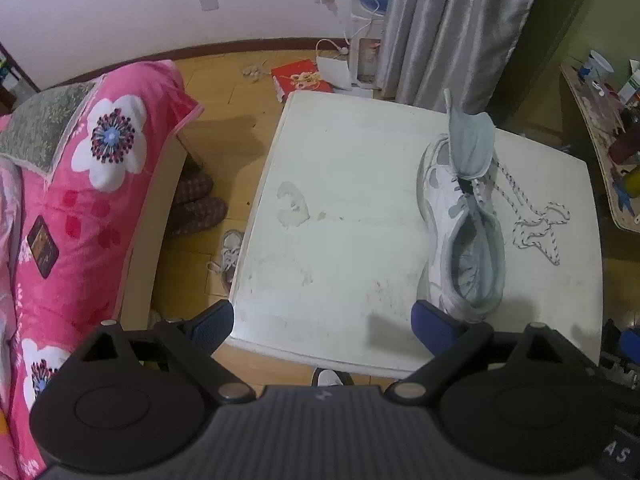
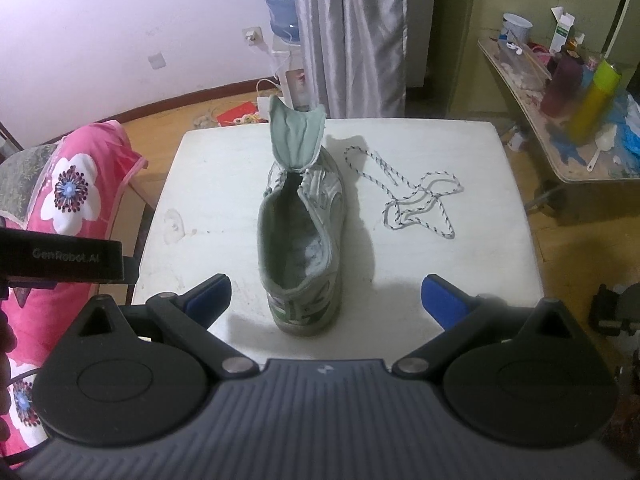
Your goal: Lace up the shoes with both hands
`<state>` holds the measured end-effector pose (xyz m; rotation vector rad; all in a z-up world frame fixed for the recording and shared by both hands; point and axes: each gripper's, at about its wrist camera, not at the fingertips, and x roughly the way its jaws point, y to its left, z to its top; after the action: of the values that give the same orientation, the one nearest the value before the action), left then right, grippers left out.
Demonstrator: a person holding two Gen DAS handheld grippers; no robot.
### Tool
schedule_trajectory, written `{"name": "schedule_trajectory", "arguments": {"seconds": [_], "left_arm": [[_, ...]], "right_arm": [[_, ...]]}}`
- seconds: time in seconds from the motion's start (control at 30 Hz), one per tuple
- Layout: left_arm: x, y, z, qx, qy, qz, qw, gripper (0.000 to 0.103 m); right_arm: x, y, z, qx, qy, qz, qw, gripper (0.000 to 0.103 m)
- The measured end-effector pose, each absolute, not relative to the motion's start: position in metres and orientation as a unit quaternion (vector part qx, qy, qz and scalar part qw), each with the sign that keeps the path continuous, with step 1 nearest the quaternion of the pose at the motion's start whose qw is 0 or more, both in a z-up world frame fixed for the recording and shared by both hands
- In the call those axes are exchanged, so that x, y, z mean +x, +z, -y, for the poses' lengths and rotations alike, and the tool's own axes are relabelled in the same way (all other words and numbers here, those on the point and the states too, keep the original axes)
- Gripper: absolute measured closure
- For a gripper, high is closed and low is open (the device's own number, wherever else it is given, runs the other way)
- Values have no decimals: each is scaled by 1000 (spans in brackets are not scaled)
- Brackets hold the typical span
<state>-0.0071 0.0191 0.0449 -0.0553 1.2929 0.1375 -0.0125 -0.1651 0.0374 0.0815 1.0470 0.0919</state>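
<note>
Far left: pink floral bedding (image 1: 100,184) beside the tabletop (image 1: 340,208), dark slippers (image 1: 196,204) on the wood floor between the two. Left hand-held gripper (image 1: 322,326) spread wide over the near edge of the white tabletop, nothing between its blue pads (image 1: 434,326), angled steeply downward. Just past its right pad: the heel of a pale grey-white shoe (image 2: 304,240), standing upright on the tabletop, toe toward the curtain (image 2: 352,36), tongue (image 2: 298,136) pulled up and forward, eyelets empty. Right hand-held gripper (image 2: 326,300) likewise wide open, holding nothing, with the heel of the shoe between its pads but untouched. To the right of the shoe: a speckled white shoelace (image 2: 416,196), loose in tangled loops on the tabletop, apart from the shoe. Farther right, off the tabletop: a cluttered side table (image 2: 532,128) with bottles and cups.
</note>
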Motion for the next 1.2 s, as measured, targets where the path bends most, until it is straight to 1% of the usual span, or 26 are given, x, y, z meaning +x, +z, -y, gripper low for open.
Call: {"name": "schedule_trajectory", "arguments": {"seconds": [0.67, 1.2], "left_arm": [[1, 49, -12, 1, 36, -592, 805, 7], [13, 46, -8, -18, 29, -591, 806, 7]], "right_arm": [[-2, 42, 167, 43, 9, -500, 865, 1], [8, 45, 169, 35, -3, -507, 861, 1]]}}
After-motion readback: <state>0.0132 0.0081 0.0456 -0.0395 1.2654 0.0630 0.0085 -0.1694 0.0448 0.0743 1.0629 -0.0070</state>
